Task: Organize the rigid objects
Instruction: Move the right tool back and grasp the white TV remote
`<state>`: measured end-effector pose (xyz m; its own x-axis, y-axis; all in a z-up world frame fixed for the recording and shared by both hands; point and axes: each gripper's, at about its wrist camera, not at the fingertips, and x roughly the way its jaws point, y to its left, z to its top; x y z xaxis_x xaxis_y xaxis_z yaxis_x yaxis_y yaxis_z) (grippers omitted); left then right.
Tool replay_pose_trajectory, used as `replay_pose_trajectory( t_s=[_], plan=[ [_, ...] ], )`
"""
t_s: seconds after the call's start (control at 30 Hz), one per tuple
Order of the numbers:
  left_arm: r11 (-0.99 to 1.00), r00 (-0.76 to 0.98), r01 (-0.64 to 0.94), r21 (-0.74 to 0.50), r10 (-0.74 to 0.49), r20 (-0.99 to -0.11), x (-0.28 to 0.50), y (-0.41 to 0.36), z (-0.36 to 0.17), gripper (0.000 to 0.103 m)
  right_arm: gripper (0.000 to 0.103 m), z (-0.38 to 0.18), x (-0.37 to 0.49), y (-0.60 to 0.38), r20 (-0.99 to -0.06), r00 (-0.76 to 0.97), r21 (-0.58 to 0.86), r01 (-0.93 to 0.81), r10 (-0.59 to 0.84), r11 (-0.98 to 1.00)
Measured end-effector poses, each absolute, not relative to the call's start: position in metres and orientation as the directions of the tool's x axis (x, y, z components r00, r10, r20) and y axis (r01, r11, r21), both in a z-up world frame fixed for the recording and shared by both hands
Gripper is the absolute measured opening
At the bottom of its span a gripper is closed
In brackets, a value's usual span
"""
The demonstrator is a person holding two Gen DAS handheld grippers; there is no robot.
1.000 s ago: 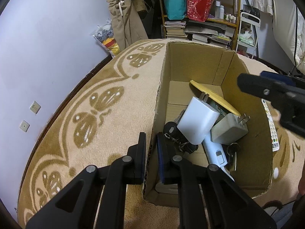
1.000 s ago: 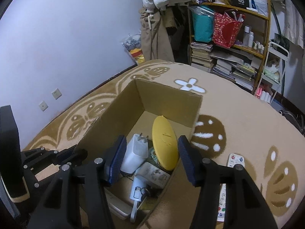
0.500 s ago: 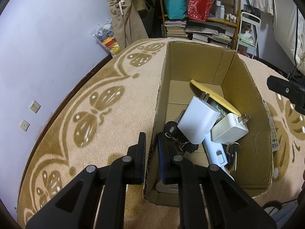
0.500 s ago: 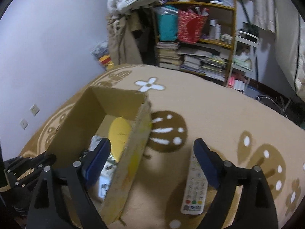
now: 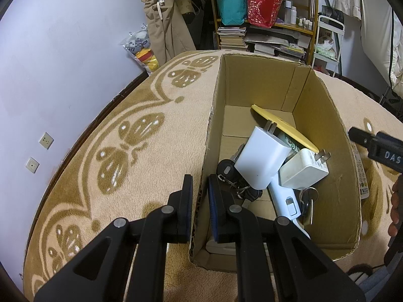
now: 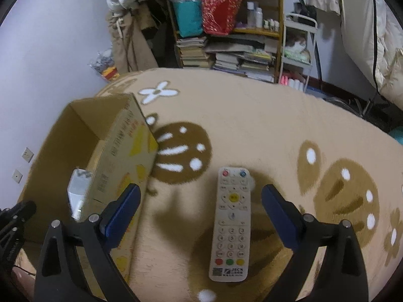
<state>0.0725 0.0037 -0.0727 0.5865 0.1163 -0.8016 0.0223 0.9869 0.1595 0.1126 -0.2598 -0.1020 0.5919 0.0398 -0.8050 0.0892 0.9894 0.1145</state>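
An open cardboard box stands on the patterned carpet. My left gripper is shut on its near left wall. Inside lie two white chargers, a yellow flat disc, a black key fob with keys and a white-blue device. A white remote control lies on the carpet to the right of the box. My right gripper hangs open wide just above the remote, one finger on each side of it, touching nothing.
A wooden shelf with books, a teal bag and a red bag stands behind the carpet. Beside it is a white rack. Coats hang by the lilac wall. A hand shows at the right edge.
My right gripper swung from over the box to the right and down over the remote, and its jaws opened wider. The left gripper kept its hold on the box wall.
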Motion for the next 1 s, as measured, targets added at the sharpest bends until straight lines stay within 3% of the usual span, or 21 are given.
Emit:
replay_pose_trajectory(
  t_s=[0.57, 0.67, 0.8, 0.87, 0.9, 1.0],
  plan=[
    [0.987, 0.587, 0.022, 0.159, 0.116, -0.802, 0.072, 0.004, -0.074, 0.012, 0.099, -0.155, 0.113, -0.275, -0.909, 0.416, 0.096, 0.172, 0.016, 0.980],
    [0.987, 0.586, 0.022, 0.159, 0.116, -0.802, 0.071, 0.004, -0.074, 0.012, 0.083, -0.166, 0.114, -0.271, -0.926, 0.378, 0.068, 0.174, -0.003, 0.982],
    [0.987, 0.586, 0.022, 0.159, 0.116, -0.802, 0.072, 0.005, -0.073, 0.012, 0.079, -0.167, 0.112, -0.270, -0.919, 0.395, 0.064, 0.175, -0.011, 0.983],
    [0.987, 0.586, 0.021, 0.161, 0.118, -0.801, 0.071, 0.004, -0.074, 0.012, 0.062, -0.165, 0.110, -0.270, -0.908, 0.418, 0.060, 0.179, -0.020, 0.982],
    [0.987, 0.586, 0.022, 0.162, 0.119, -0.801, 0.072, 0.005, -0.074, 0.012, 0.048, -0.164, 0.110, -0.270, -0.907, 0.420, 0.052, 0.187, -0.032, 0.981],
    [0.986, 0.586, 0.022, 0.164, 0.120, -0.801, 0.071, 0.005, -0.074, 0.012, 0.044, -0.161, 0.108, -0.273, -0.904, 0.427, 0.077, 0.210, -0.021, 0.975]
  ],
)
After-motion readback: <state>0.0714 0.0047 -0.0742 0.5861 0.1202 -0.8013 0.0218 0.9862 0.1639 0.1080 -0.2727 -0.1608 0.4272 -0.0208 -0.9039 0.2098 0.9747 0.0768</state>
